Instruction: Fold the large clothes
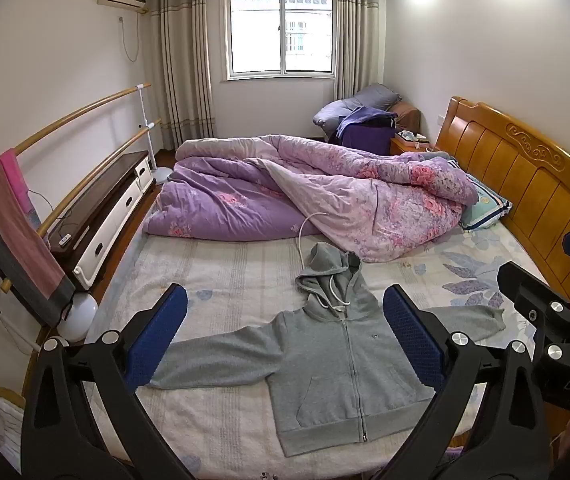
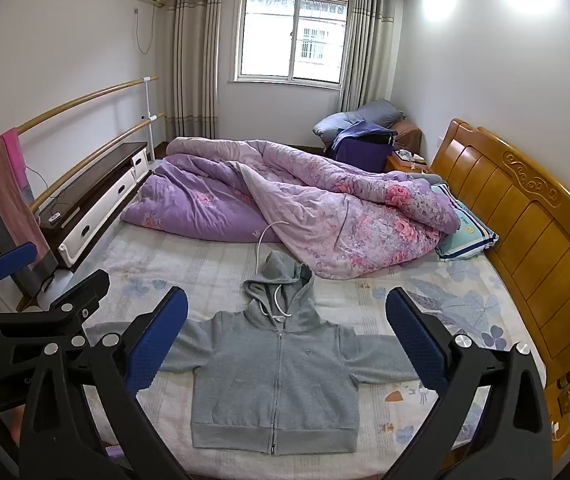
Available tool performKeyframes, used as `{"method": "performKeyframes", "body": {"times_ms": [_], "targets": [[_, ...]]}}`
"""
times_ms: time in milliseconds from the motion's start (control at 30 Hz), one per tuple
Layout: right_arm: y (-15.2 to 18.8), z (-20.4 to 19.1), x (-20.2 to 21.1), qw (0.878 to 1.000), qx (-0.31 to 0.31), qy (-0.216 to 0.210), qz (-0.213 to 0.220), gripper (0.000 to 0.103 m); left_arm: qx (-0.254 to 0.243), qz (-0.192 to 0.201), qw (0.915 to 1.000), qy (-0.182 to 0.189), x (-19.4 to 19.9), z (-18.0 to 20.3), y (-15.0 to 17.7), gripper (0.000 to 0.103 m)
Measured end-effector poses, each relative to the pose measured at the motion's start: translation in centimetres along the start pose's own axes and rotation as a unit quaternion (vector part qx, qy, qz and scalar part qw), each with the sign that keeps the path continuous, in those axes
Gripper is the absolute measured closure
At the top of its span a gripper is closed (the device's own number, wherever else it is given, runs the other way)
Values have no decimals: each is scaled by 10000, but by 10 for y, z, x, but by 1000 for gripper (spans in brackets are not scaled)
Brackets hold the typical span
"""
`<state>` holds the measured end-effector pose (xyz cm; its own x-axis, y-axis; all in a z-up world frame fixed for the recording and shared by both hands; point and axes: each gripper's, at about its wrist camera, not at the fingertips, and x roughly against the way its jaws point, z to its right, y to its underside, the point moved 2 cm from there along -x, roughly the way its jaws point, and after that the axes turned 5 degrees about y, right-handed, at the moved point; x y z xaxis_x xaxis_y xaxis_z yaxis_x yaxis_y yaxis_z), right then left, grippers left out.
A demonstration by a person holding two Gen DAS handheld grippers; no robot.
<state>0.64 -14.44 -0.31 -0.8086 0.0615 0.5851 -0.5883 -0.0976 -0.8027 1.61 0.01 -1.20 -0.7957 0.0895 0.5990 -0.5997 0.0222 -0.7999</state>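
Bedding takes up most of what we see: the bed (image 2: 173,264) with its pale leaf-print sheet runs from us toward the window, a wooden headboard (image 2: 525,216) on its right side. A rumpled purple quilt (image 2: 285,208) is heaped across the far half, and a thin white cable (image 2: 263,240) trails out from under it toward us. On the near half lies the grey hoodie (image 2: 273,384), face up, zipped, sleeves spread to either side, hood pointing at the quilt and touching its edge, hem nearest us.

We hold both tools above the near edge of the bed, nothing between the fingers. Our left gripper (image 1: 285,336) is spread wide, framing the hoodie's body; our right gripper (image 2: 287,340) is equally wide apart and empty.

No fold looks begun, in our judgement. Risks from here: the hood lies against the quilt and close to the cable, so pulling it inward could snag either. Soft bedding may let our fingers pinch the sheet along with a sleeve (image 2: 381,356). Thick fleece could also slip from a shallow grip mid-fold, leaving a crooked crease.
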Motion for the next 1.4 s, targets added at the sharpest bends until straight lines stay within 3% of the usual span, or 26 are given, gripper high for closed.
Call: {"method": "performKeyframes", "body": {"times_ms": [600,867,1400], "targets": [[11,2,-4,10000,-3,9,-60,7,5,-60,10000,13,1,0,-1,5],[15,11,-11,9998,54,-4,-197,7,69,-175,9998,8,-11,7,19,5],[-5,43,-73,9975,129,-578,-385,7,175,-452,9976,-494,-64,32,-13,5]]}}
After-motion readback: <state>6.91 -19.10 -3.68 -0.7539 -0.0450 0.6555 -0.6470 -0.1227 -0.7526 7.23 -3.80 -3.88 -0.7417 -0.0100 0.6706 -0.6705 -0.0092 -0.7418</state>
